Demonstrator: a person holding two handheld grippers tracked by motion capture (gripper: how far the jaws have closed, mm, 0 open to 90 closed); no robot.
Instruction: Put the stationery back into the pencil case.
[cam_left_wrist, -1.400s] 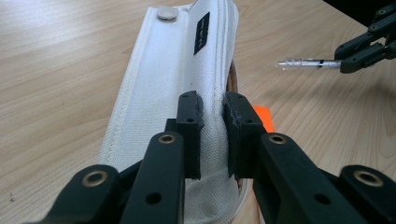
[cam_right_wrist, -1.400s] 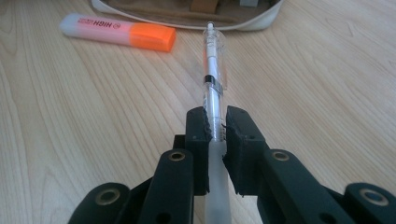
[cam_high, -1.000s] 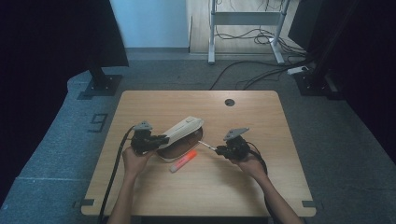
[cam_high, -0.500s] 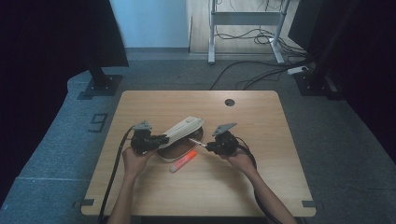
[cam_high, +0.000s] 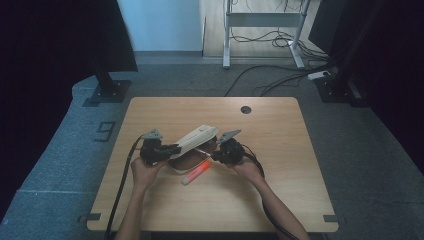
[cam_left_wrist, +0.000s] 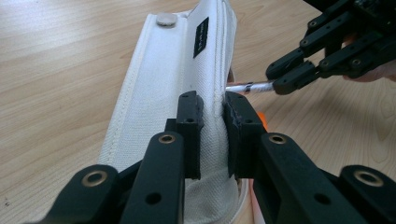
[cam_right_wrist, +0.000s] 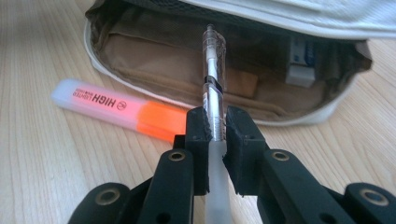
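The left gripper (cam_left_wrist: 212, 140) has its 2 fingers (cam_left_wrist: 189, 135) clamped on the lifted flap of a white pencil case (cam_left_wrist: 187, 70), pinching the fabric just beside the seam; in the high view this gripper (cam_high: 170, 149) sits at the left of the case (cam_high: 197, 137), which lies near the middle of the wooden counter (cam_high: 280, 165) with its flap raised; a metal snap (cam_left_wrist: 166, 19) and a small black label (cam_left_wrist: 201, 30) show on the flap's outer face. The right gripper (cam_right_wrist: 215, 135) has its fingers (cam_right_wrist: 198, 135) clamped on a clear pen (cam_right_wrist: 214, 79), which points straight at the open mouth of the case (cam_right_wrist: 187, 51), its tip at the rim of the opening; whether the tip is already inside cannot be told. The tan lining of the case is in view, with a white eraser (cam_right_wrist: 299, 65) tucked at the right end. An orange highlighter (cam_right_wrist: 121, 109) lies flat on the counter just in front of the case, to the left of the pen; in the high view the highlighter (cam_high: 196, 173) rests between the 2 hands, below the case, and the right gripper (cam_high: 216, 156) is just beside the case's right end.
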